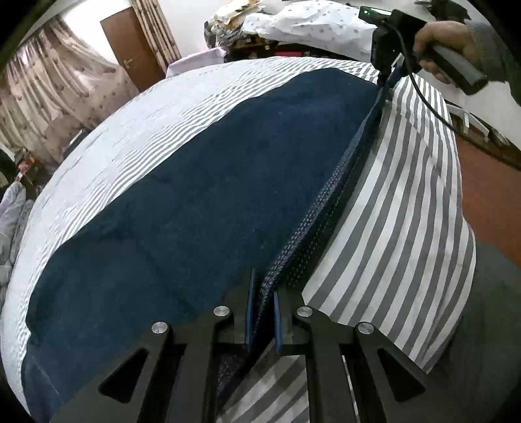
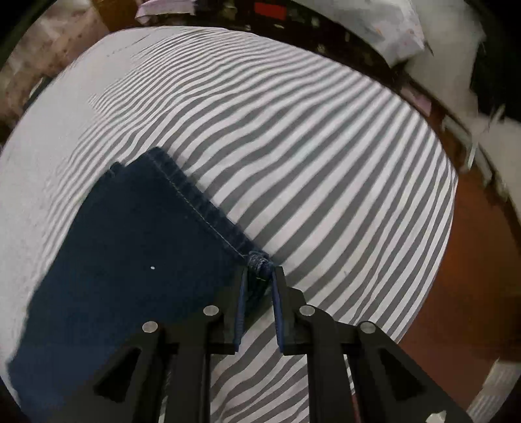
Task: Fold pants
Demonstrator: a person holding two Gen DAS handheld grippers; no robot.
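Observation:
Dark blue pants (image 1: 202, 201) lie spread flat on a grey-and-white striped bed sheet (image 1: 407, 211). My left gripper (image 1: 263, 286) is shut on the near edge of the pants, at the textured waistband end. In the left wrist view the right gripper (image 1: 386, 76) holds the far end of the same lifted edge, with a hand on its handle. In the right wrist view my right gripper (image 2: 259, 276) is shut on the corner of the pants hem (image 2: 195, 198), and the pants leg (image 2: 130, 260) stretches away to the left.
The bed's right edge drops to a red-brown floor (image 1: 488, 195). A wooden door (image 1: 130, 42) and curtains (image 1: 42, 97) stand beyond the bed's far left. Piled bedding and clutter (image 1: 293, 22) sit at the far end of the bed.

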